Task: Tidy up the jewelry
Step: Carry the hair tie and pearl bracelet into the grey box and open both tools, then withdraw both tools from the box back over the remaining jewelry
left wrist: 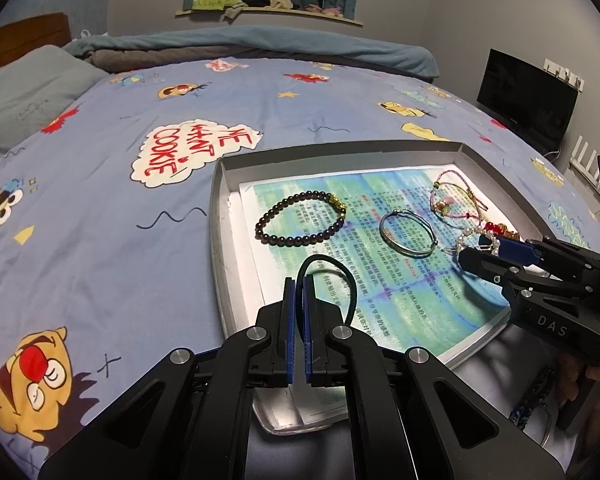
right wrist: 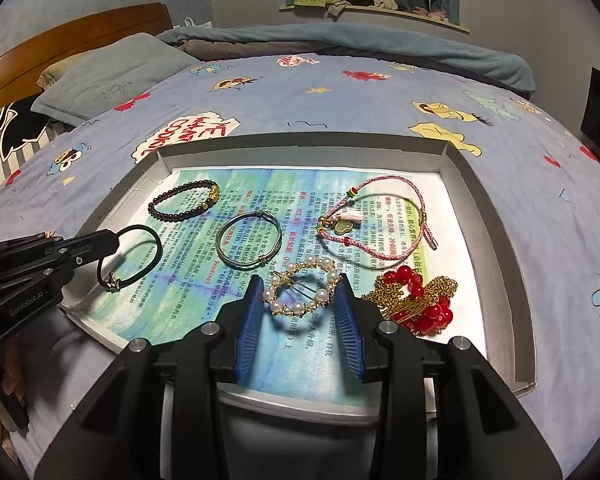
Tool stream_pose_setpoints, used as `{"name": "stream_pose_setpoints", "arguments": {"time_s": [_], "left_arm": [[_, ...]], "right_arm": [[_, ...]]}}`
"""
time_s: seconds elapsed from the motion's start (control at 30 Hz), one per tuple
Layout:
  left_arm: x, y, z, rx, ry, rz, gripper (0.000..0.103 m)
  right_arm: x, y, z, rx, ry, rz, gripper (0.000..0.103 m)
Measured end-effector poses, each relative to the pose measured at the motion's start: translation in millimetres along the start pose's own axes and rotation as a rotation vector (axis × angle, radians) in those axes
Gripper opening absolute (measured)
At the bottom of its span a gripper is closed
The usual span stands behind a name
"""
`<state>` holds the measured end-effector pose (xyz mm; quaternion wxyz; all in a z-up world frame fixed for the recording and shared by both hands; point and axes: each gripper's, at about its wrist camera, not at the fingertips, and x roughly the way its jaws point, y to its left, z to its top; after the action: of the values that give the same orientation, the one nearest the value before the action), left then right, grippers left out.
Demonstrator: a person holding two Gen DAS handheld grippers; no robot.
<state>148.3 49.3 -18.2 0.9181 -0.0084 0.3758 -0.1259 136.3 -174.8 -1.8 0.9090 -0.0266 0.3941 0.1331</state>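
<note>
A grey tray (right wrist: 300, 148) lined with a printed sheet lies on the bed. My left gripper (left wrist: 299, 282) is shut on a black cord bracelet (left wrist: 350, 280) at the tray's near left; the right wrist view shows that left gripper (right wrist: 114, 240) with the black cord bracelet (right wrist: 156, 246) looping onto the paper. My right gripper (right wrist: 300, 294) is shut on a pearl bracelet (right wrist: 332, 277), which hangs just above its own shadow. In the left wrist view the right gripper (left wrist: 480, 250) reaches in from the right, carrying the pearl bracelet (left wrist: 466, 234).
On the sheet lie a dark bead bracelet (right wrist: 180, 189), a silver bangle (right wrist: 247, 216), a pink cord bracelet (right wrist: 420, 204) and red beads with a gold chain (right wrist: 420, 304). A blue cartoon quilt (left wrist: 120, 208) surrounds the tray, with a pillow (right wrist: 112, 76) at the far left.
</note>
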Motion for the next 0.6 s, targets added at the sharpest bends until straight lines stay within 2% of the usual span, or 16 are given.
{"name": "stream_pose_setpoints", "arguments": {"time_s": [0.13, 0.17, 0.27, 0.37, 0.43, 0.47, 0.5, 0.57, 0.6], "left_arm": [[-2, -1, 0, 0.004, -0.006, -0.002, 0.012], [-3, -1, 0, 0.005, -0.011, -0.003, 0.017], [-6, -2, 0, 0.008, -0.029, 0.003, 0.034], [-8, -3, 0, 0.01, -0.036, -0.005, 0.035], [-10, -4, 0, 0.013, -0.043, -0.01, 0.039], [-11, -4, 0, 0.015, -0.047, -0.012, 0.043], [-13, -5, 0, 0.018, -0.056, -0.01, 0.051], [-16, -6, 0, 0.02, -0.072, -0.004, 0.061], [-18, -7, 1, 0.021, -0.08, -0.01, 0.062]], "right_arm": [[-1, 0, 0, 0.0, -0.005, 0.001, 0.039], [-2, 0, 0, 0.0, -0.008, 0.003, 0.045], [-4, 1, 0, -0.002, -0.017, 0.003, 0.048], [-6, 0, 0, 0.001, -0.025, 0.004, 0.056], [-8, 1, 0, -0.002, -0.032, 0.005, 0.057], [-9, 1, 0, -0.004, -0.035, 0.005, 0.058], [-9, 2, 0, -0.006, -0.036, 0.005, 0.058], [-11, 2, 0, -0.008, -0.045, 0.004, 0.065], [-12, 2, 0, -0.008, -0.049, 0.006, 0.067]]}}
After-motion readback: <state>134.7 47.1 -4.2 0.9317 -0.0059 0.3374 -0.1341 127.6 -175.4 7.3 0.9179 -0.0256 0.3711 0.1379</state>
